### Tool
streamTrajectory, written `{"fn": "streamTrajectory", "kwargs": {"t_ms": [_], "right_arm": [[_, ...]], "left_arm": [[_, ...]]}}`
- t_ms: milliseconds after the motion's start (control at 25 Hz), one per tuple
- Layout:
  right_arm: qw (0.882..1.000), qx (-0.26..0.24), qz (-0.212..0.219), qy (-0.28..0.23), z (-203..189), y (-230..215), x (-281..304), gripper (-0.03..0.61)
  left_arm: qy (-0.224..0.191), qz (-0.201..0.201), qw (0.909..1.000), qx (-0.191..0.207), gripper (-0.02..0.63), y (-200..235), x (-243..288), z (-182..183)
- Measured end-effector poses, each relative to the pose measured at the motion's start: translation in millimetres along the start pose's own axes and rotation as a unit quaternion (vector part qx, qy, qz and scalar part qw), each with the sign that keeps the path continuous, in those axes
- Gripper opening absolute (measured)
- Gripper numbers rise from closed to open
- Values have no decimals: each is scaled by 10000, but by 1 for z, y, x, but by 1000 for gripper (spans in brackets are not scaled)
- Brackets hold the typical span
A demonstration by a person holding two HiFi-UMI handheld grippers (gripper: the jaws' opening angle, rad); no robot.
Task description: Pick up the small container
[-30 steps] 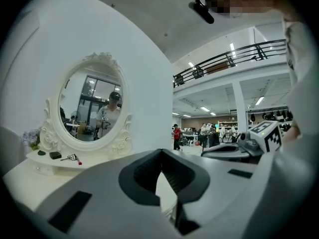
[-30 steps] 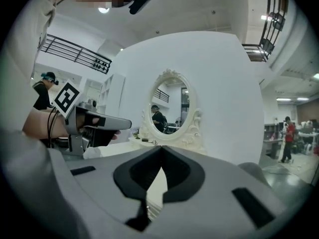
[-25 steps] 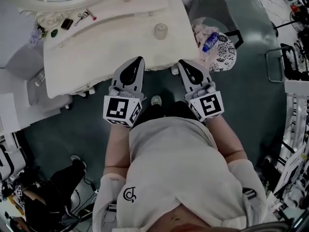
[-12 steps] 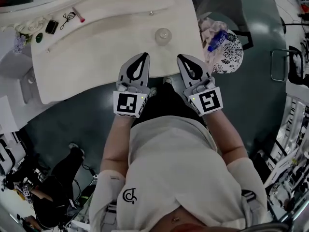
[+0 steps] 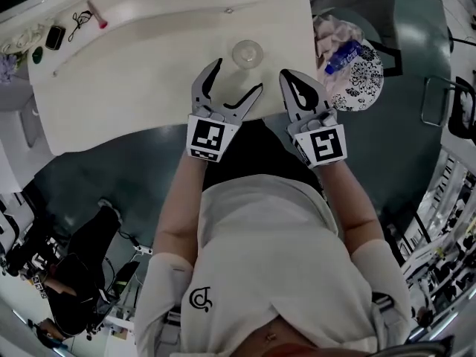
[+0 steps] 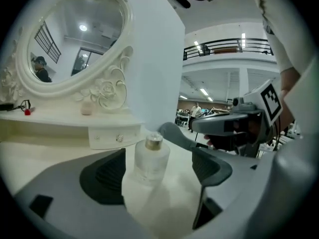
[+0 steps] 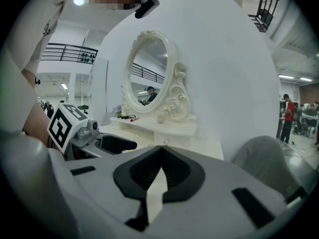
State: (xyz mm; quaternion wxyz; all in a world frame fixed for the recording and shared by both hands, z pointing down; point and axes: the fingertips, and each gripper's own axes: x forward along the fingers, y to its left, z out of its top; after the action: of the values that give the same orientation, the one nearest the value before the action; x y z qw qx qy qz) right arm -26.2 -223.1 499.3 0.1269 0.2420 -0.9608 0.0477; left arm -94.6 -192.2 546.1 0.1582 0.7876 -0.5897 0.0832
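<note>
The small container (image 5: 248, 53) is a frosted glass bottle with a metal cap, standing upright on the cream dressing table (image 5: 134, 73). My left gripper (image 5: 238, 75) reaches over the table's front edge just short of it, and its jaws are opening. In the left gripper view the container (image 6: 151, 158) stands a little ahead of the left gripper (image 6: 158, 176), in line with the gap between the pads, and nothing touches it. My right gripper (image 5: 292, 79) is shut and empty, to the right of the container. From the right gripper view its own tips (image 7: 159, 169) are closed together.
An oval mirror (image 6: 75, 39) in an ornate white frame stands at the table's back above a small drawer (image 6: 112, 136). Small items (image 5: 71, 24) lie at the table's back left. A chair with a blue bottle (image 5: 343, 54) and patterned cloth stands to the right.
Both grippers have moved forward over the table's front edge toward the container. The left gripper's jaws, shut before, now stand wide apart. The right stays shut.
</note>
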Motion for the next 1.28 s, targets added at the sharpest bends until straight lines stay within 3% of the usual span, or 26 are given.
{"fn": "streamTrajectory", "kwargs": {"t_ms": [280,560,720,800,1000,1280], "right_arm": [[9998,195,12,25,-10,-24,7,6],[9995,252,92,168,-23,-43,12,6],[9991,362,135,155,-27,-49,19,6],[9988,448,142,162,-29,-50,21,6],[9974,648,206,256,-41,-49,17,6],[9973,663,205,238,-35,-40,9,6]], "left_arm": [[390,413,9981,243,448,16,41,-13],[670,352,9967,291,445,16,70,-22],[1023,398,9926,513,434,16,76,-32],[972,560,9923,518,354,22,76,-30],[933,722,9917,505,350,28,75,-28],[893,607,9937,311,348,24,68,-16]]}}
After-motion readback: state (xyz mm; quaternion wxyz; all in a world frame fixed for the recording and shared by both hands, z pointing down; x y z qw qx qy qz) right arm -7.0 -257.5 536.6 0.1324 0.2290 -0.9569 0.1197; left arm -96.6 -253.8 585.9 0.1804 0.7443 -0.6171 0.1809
